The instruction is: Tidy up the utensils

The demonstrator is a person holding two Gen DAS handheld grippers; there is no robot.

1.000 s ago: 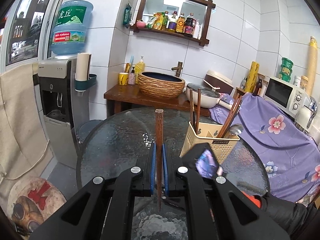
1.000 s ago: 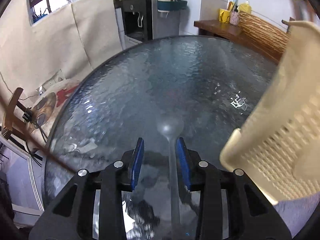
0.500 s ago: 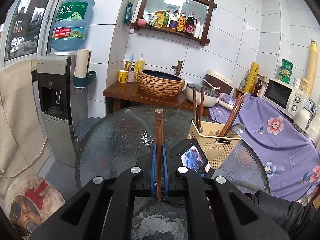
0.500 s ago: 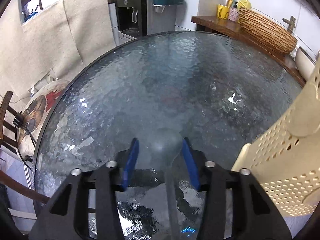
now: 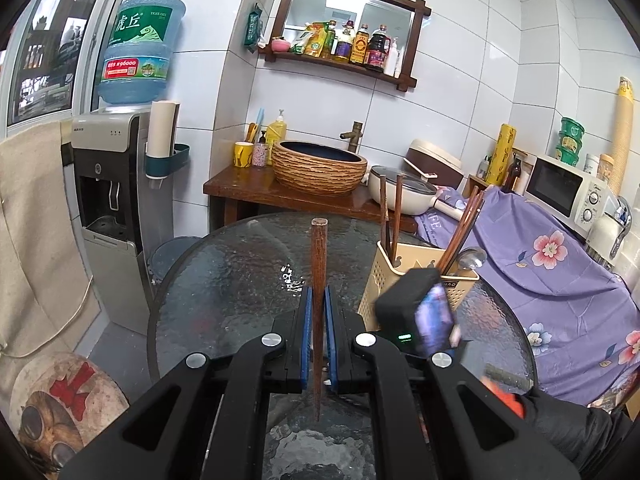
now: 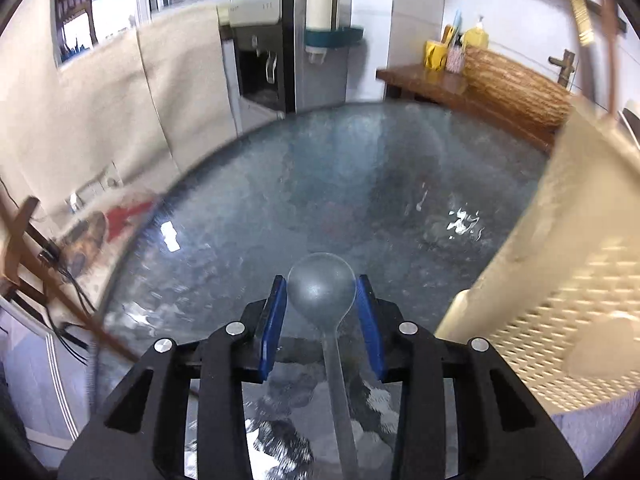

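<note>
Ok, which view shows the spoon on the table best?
Right wrist: the spoon lies on the glass between the open right tongs, bowl and handle clear. In the left wrist view that spoon is not visible.

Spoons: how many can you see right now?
2. One spoon lies on the glass table between the open right gripper fingers; another spoon stands in the utensil basket. More may be hidden.
</note>
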